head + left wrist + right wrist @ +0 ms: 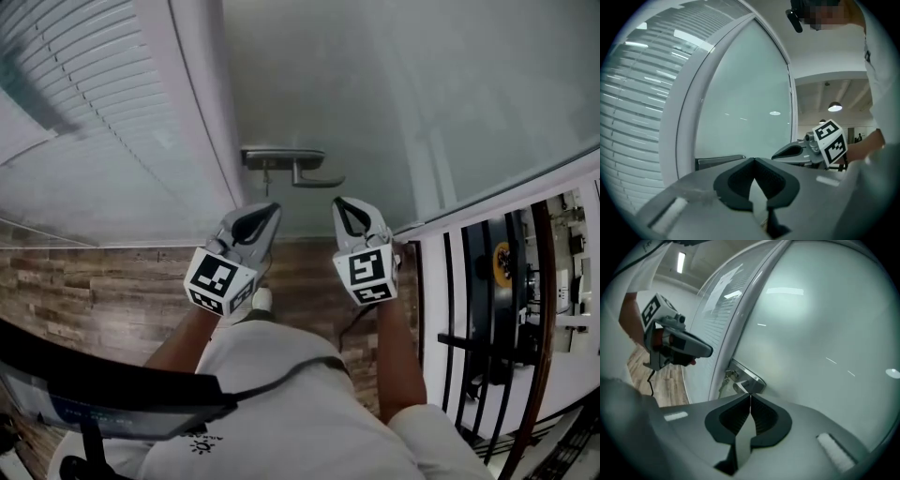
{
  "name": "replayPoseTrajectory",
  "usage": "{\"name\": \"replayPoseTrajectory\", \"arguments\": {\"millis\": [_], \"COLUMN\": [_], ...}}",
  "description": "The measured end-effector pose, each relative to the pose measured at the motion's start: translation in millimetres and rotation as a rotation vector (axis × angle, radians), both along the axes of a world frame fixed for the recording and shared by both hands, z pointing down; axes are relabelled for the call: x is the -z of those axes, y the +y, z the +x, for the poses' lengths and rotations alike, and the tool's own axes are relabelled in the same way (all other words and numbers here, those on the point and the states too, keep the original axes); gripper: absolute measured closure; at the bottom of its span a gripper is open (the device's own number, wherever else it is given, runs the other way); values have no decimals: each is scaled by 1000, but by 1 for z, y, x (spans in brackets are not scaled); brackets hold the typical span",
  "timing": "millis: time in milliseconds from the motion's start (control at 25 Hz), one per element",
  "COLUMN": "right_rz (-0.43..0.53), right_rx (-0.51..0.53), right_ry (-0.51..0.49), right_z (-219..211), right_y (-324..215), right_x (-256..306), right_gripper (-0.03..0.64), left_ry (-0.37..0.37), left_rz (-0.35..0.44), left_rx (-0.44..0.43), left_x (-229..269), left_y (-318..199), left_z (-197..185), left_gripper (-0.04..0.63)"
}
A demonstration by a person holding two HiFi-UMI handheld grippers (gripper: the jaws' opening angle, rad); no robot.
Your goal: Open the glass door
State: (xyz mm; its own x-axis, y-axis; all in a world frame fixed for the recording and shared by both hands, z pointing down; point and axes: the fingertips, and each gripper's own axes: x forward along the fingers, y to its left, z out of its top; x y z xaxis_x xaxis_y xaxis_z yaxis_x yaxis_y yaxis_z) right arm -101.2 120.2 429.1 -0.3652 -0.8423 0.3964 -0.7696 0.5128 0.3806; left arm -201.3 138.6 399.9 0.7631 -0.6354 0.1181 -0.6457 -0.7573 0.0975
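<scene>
Right gripper (750, 395): jaws pressed together, holding nothing, aimed at the metal lever handle (746, 383) close ahead, apparently not touching it. Left gripper (753, 160): jaws likewise closed and empty, held just beside the right one. The handle is mounted on the frosted glass door (375, 84), next to its white frame (202, 112). The door looks shut. Gripping the handle, pressing it down and swinging the door open all remain to be done.
</scene>
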Motion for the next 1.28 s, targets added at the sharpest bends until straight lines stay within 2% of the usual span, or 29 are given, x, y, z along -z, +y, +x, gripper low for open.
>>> {"name": "replayPoseTrajectory", "arguments": {"millis": [120, 240, 360, 400, 480, 600, 720, 840, 880, 960, 1280], "right_rz": [-2, 48, 88, 81, 67, 105, 170, 254, 285, 336, 347], "right_rx": [-11, -20, 24, 54, 113, 158, 169, 166, 157, 125, 65], "right_ry": [108, 207, 390, 455, 564, 739, 870, 927, 931, 927, 858], "right_z": [2, 4, 2, 1, -1, -5, -13, -23, -26, -28, -30], "right_y": [-15, -26, -34, -35, -38, -44, -54, -61, -63, -68, -73], "right_x": [-8, -10, -20, -26, -37, -47, -58, -65, -65, -63, -63], "right_gripper": [594, 601, 594, 560, 451, 371, 364, 376, 403, 504, 526], "left_ry": [8, 9, 11, 11, 8, 3, 2, -1, -2, 1, -3], "left_rz": [-14, -28, -42, -46, -53, -65, -72, -71, -71, -71, -86], "left_rx": [-23, -35, -34, -31, -21, 8, 38, 58, 67, 87, 131], "left_x": [-2, -11, -14, -15, -18, -23, -23, -21, -20, -18, -22], "left_y": [-6, -11, -12, -13, -15, -15, -14, -14, -15, -15, -17], "left_z": [0, -1, -2, -3, -3, -4, -3, -1, -1, -3, -15], "left_gripper": [594, 594, 594, 594, 594, 594, 594, 594, 594, 594, 594]}}
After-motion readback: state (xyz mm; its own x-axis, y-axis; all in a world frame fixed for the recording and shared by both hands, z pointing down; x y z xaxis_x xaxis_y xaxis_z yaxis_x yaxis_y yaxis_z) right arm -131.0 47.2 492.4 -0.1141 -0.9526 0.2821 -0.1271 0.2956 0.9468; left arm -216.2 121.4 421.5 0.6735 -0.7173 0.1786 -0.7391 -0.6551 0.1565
